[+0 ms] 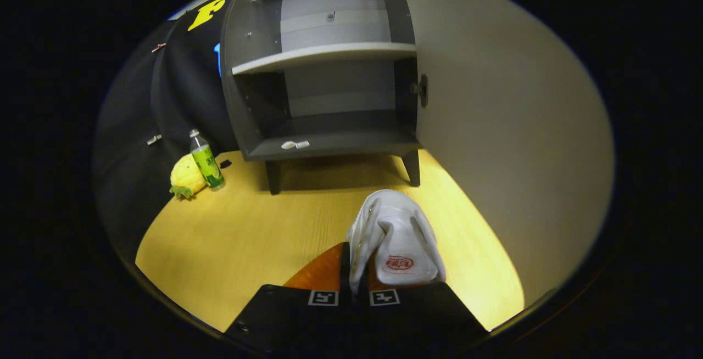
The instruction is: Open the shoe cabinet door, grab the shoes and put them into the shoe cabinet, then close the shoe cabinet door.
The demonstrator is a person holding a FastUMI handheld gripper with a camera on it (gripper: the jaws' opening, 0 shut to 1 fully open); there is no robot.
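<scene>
The door stands open. The gripper pinches a shoe by its side wall, short of the cabinet. Stowing and closing remain.

The tongs extend from a wide, flat housing with angled sides. 2 square fiducial markers, black patterns on white, sit side by side at the housing's front edge.

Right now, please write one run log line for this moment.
door: open | gripper: shut on white shoe | shoe: above the floor, before shoe cabinet | lower shelf: no shoe yet | next: likely place shoe inside
</scene>
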